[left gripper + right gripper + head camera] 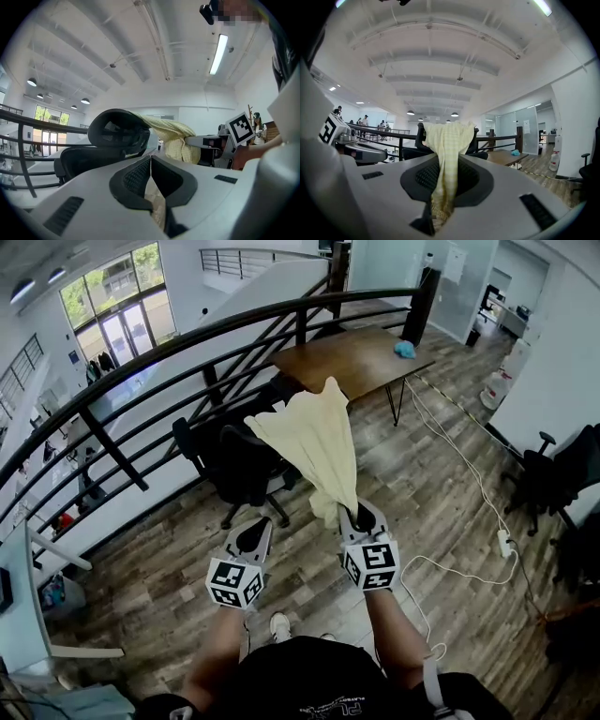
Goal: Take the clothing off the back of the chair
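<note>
Right tool (444,165): jaws pinched on one end of the yellow checked garment (446,135); tool held level, pointing toward the black office chair (239,470).
Left tool (151,158): jaws pressed together with nothing between them; held level, just beside the right tool on its left side, clear of the garment.
Garment position: stretched from the right tool to the chair. The far end fans out wide and lies over the top of the headrest (117,131). The span between headrest and tool hangs in the air, narrowing toward the pinch.
Chair position: standing on the wood-plank floor (441,521), between the person and the dark railing (112,448).
Wooden worktop (352,357): beyond the chair, beside the railing; carries a small blue object (405,350) near its far right corner.
</note>
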A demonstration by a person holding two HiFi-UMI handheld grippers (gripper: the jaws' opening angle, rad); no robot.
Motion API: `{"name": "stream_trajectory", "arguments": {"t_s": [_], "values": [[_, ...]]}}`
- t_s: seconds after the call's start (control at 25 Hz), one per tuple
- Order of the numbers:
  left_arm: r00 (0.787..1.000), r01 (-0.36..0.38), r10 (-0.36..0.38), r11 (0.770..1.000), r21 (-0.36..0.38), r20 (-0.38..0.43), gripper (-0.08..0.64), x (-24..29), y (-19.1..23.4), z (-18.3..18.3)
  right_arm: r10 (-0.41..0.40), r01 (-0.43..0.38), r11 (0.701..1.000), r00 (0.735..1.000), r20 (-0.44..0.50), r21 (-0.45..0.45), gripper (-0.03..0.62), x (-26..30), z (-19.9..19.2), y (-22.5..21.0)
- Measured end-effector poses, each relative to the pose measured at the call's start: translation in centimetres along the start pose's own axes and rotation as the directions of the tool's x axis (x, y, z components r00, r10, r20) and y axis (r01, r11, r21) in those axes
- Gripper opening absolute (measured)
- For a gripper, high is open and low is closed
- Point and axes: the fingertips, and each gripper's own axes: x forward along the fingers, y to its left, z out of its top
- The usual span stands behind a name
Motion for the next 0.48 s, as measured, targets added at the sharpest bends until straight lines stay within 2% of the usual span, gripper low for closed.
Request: {"name": "stream_trajectory", "arguments": {"t_s": [0.16, 0.32, 0.48], "values": [[1.000, -0.017, 0.017, 1.000, -0.001, -0.010, 0.017, -0.7, -1.1, -0.3, 0.013, -0.013, 1.000, 1.000, 0.007, 0.007, 0.069, -1.2, 0.0, 0.1], [0.993, -0.092, 0.090, 0.995, -0.033, -0.071, 0.017, -1.6, -0.8, -1.6, 0.016, -0.016, 1.000, 1.000, -0.004, 0.010, 0.069, -2.6, -0.8, 0.1], [0.989, -0.126, 0.122, 0.991, -0.042, -0.087, 0.017, -2.9, -1.2, -2.2, 0.023, -0.023, 1.000, 1.000, -0.015, 0.004, 0.069, -4.0, -1.6, 0.3]]}}
